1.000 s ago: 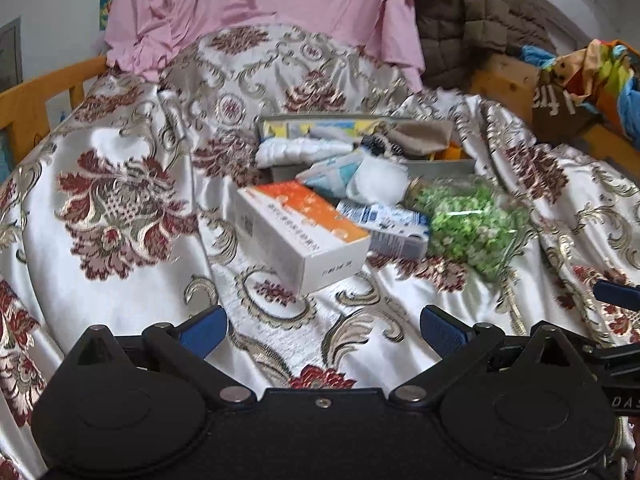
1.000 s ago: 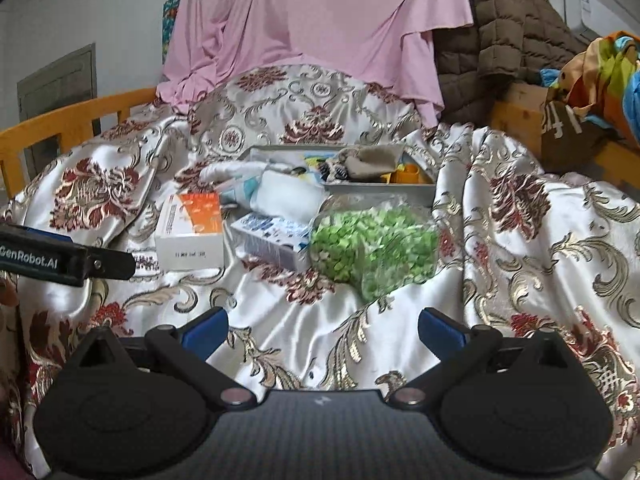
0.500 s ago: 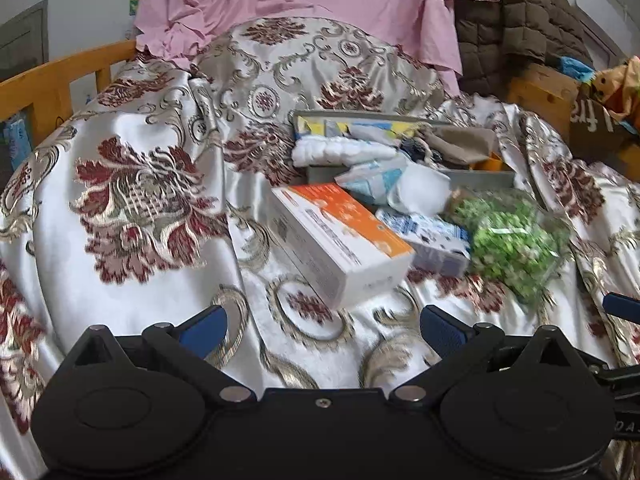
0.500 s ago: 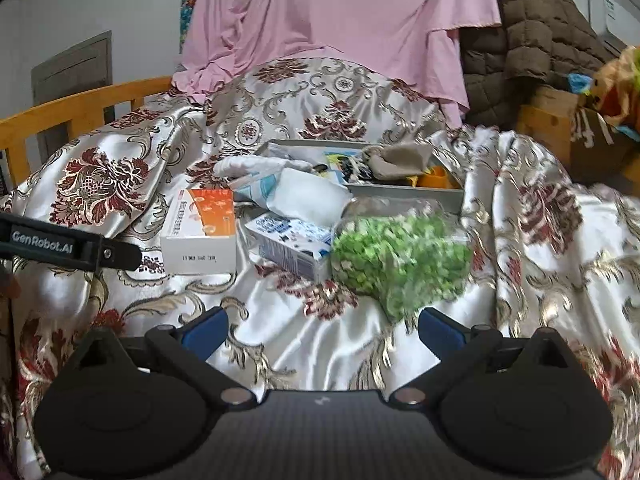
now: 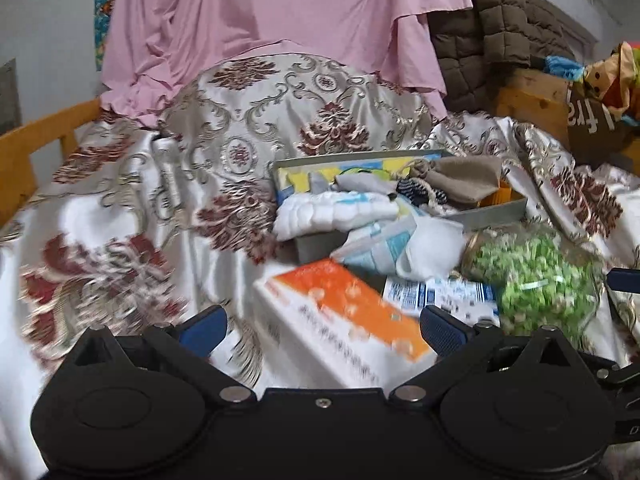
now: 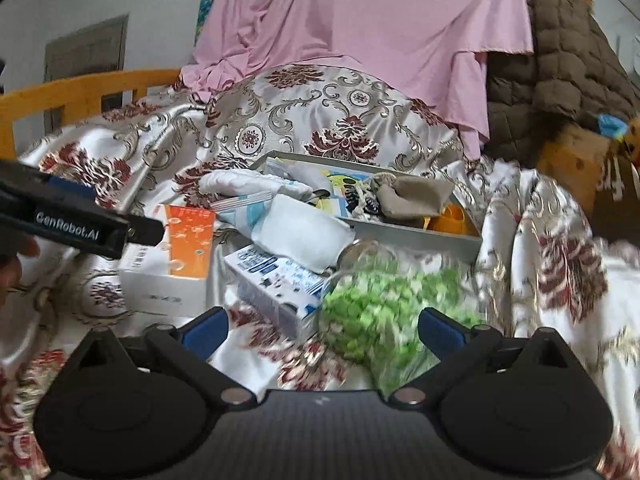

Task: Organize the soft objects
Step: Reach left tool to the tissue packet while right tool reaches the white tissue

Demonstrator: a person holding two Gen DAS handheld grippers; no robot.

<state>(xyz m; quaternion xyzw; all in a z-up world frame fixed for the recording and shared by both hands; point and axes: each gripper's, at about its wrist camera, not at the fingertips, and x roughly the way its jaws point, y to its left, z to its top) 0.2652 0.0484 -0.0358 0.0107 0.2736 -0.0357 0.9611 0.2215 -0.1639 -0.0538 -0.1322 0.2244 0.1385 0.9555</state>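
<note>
On a satin floral cloth [image 5: 120, 216] lies a pile of items. An orange-and-white box [image 5: 344, 320] sits between the blue pads of my left gripper [image 5: 322, 330], which is open and not touching it. A clear bag of green bits [image 6: 384, 308] lies between the pads of my right gripper [image 6: 322, 328], also open. Behind them are a blue-and-white carton [image 6: 280, 280], a white soft pack [image 6: 304, 236], a white padded roll [image 5: 332, 212] and a grey tray [image 6: 416, 236] holding a beige pouch [image 6: 412, 196] and socks.
A pink sheet [image 5: 280, 32] drapes the back, with a brown quilted cover [image 6: 568, 68] to its right. A wooden rail [image 6: 80, 88] runs along the left. Wooden crates [image 5: 532, 96] and colourful cloth stand at the right. The left gripper's side [image 6: 76, 224] shows in the right wrist view.
Both grippers have moved forward and lower toward the pile. The orange box now lies between the left pads, the green bag between the right pads. Both stay open.
</note>
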